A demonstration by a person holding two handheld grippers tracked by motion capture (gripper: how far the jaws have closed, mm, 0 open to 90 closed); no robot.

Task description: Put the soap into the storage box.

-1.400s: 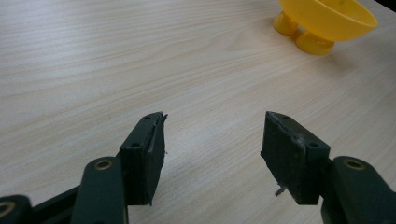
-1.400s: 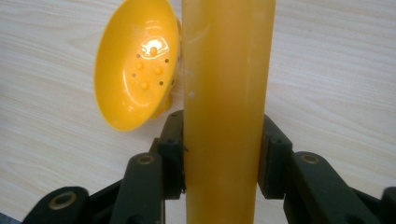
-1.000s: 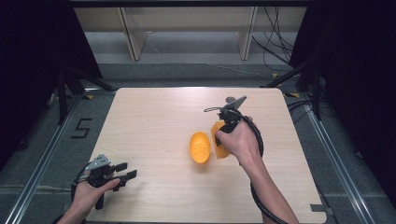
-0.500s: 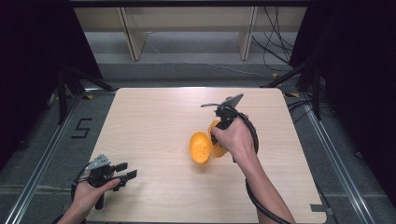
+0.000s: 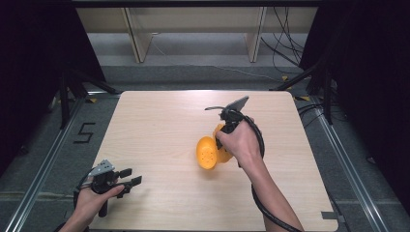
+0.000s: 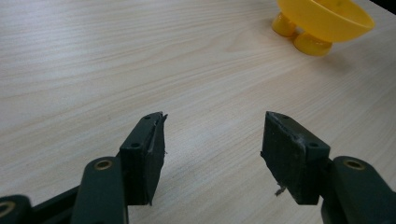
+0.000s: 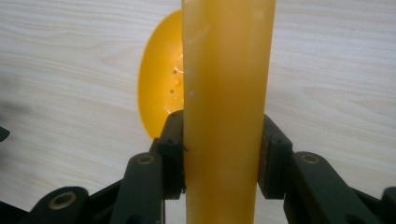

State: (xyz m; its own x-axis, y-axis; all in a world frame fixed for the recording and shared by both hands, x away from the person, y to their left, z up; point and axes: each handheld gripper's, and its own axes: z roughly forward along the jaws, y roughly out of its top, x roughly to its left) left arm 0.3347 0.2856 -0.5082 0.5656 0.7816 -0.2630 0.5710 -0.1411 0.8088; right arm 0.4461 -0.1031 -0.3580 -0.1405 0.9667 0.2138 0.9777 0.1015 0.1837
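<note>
Right gripper [image 7: 219,154] clamped on yellow strainer [image 5: 209,152], shifted slightly nearer, perforations visible in right gripper view, left gripper [image 6: 212,149] spread wide, unmoved, near-left on table [image 5: 159,125].

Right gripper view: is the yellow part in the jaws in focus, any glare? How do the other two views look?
Right gripper view: yellow handle soft, too close to the lens, faint sheen, no harsh glare; wood grain behind is sharper. Left gripper view: open jaws crisp, yellow bowl at the top edge slightly soft and cropped. High view: table evenly lit, surroundings dark, weak shadow under the right hand.
</note>
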